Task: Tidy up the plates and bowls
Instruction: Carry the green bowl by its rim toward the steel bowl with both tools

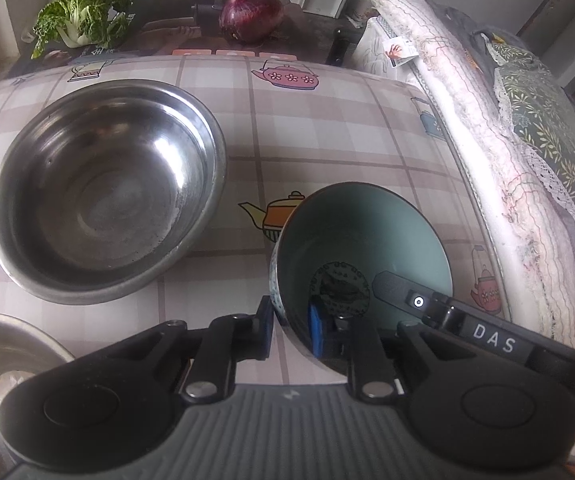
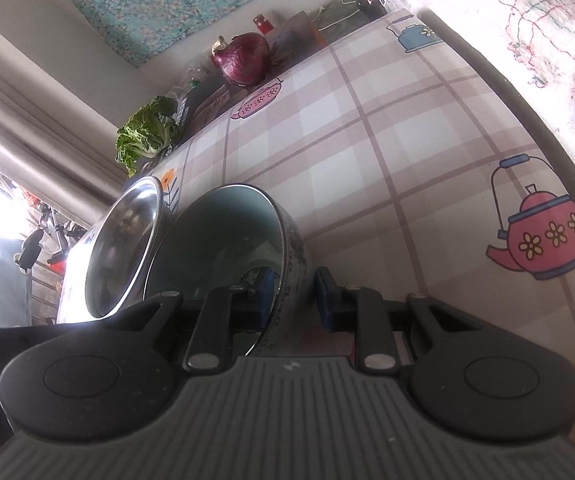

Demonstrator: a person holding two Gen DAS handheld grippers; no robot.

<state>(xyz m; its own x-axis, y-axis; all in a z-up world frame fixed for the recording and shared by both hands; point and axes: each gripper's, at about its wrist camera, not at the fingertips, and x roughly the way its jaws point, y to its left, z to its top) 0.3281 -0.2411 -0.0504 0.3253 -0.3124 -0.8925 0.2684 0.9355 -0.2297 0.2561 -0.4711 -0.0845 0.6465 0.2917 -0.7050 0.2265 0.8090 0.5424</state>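
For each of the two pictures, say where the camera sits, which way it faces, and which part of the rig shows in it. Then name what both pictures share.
Left wrist view: sits on the left gripper, looking steeply down over the checked tablecloth; its fingers clamp the near wall of the green bowl, with the right gripper's finger reaching in.
Right wrist view: sits on the right gripper, tilted, looking down across the table; its fingers pinch the same bowl's wall.
Shared: the green bowl, steel bowl, red cabbage, leafy greens.

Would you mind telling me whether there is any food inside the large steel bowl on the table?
No, the large steel bowl is empty, and its bare scuffed bottom shows in the left wrist view.
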